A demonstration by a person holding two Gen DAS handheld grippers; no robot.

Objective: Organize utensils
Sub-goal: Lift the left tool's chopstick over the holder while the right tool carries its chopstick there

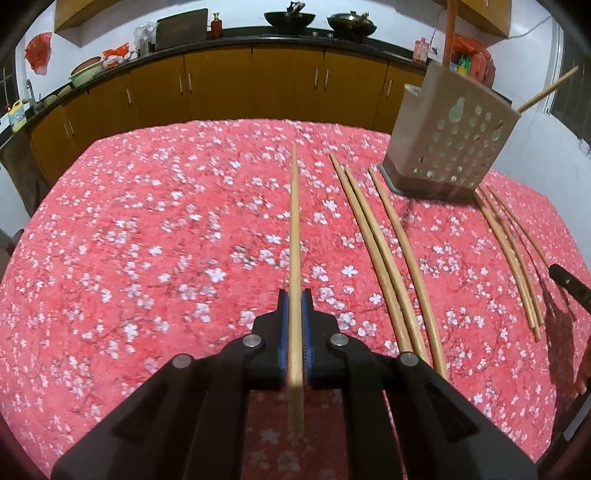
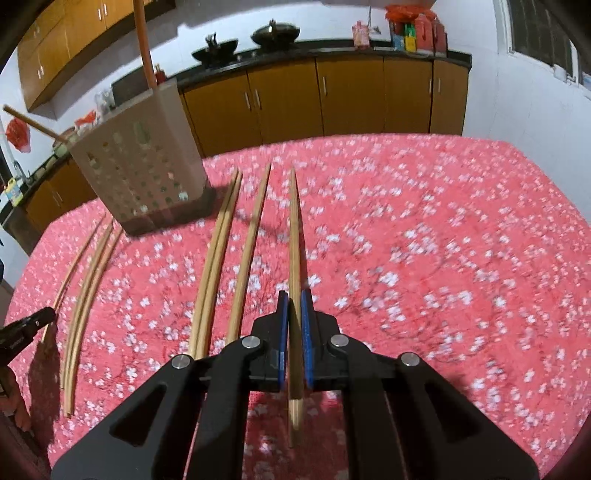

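floral tablecloth (image 1: 147,240); left gripper (image 1: 295,306) pinching chopstick (image 1: 295,221), right gripper (image 2: 294,306) pinching second chopstick (image 2: 294,229).

A desk under a coral-red cloth printed with white blossoms (image 1: 155,221) fills the foreground. Behind the desk runs a row of ochre-brown wooden base cabinets (image 1: 221,85) with slim metal handles, topped by a black counter (image 1: 258,35). Above the counter the wall is white (image 2: 517,110), and matching upper cabinets (image 2: 51,48) hang at its left end. Right of the counter sits a window (image 2: 543,40), apparently dark outside. Two black woks (image 1: 290,18) stand on the counter.
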